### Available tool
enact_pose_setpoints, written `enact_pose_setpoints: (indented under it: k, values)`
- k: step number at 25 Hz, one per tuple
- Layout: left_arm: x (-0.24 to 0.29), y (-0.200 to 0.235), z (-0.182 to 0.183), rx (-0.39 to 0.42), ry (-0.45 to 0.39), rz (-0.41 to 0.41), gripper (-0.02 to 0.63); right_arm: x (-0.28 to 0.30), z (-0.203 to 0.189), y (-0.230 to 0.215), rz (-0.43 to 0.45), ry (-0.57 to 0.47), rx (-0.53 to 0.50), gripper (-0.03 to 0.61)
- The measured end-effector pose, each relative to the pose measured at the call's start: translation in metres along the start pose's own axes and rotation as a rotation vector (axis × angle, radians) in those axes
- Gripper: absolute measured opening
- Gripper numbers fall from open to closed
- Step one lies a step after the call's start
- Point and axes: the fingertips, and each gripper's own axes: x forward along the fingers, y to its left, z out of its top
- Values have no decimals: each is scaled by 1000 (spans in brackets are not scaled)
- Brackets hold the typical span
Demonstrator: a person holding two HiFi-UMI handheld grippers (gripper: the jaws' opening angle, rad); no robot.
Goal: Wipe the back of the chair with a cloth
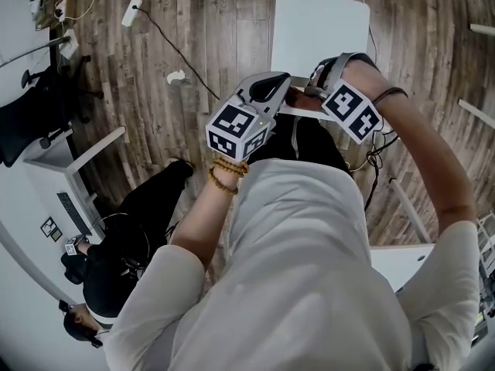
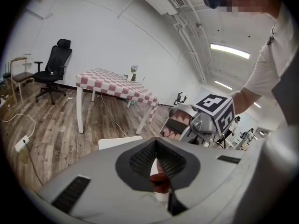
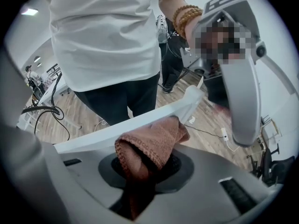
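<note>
The white chair [image 1: 321,25] stands in front of me, its seat seen from above. Its thin white back [image 3: 140,119] runs across the right gripper view. My right gripper [image 3: 149,164] is shut on a pinkish-brown cloth [image 3: 152,143], and the cloth is pressed against the top edge of the back. My left gripper [image 2: 156,160] is closed on that same white edge, with a bit of red showing between its pads. In the head view the left gripper [image 1: 272,91] and the right gripper [image 1: 315,90] face each other across the back.
A person in black [image 1: 116,277] sits at a white desk [image 1: 77,157] on the left. A power strip [image 1: 131,11] and cable lie on the wood floor. A checkered table [image 2: 117,85] and a black office chair [image 2: 53,69] stand beyond. A white table [image 1: 402,265] is at my right.
</note>
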Motion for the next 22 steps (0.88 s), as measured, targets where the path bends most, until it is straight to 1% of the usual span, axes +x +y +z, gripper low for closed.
enact_pose_setpoints:
  k: [6,12,16,22]
  values:
    - [2,1,8,12,-17,-12,0,30,-18,9,47,35,29,100]
    - [5,10,10,7,-22,-14,0,64,-44,16,97,79,46,98]
    - [10,11,10,-2,-21,-17,0,76,-51,21,137,35,83,97]
    - [14,15,7,-16,-11,-20,0,97,-70,31,197,39,91,97]
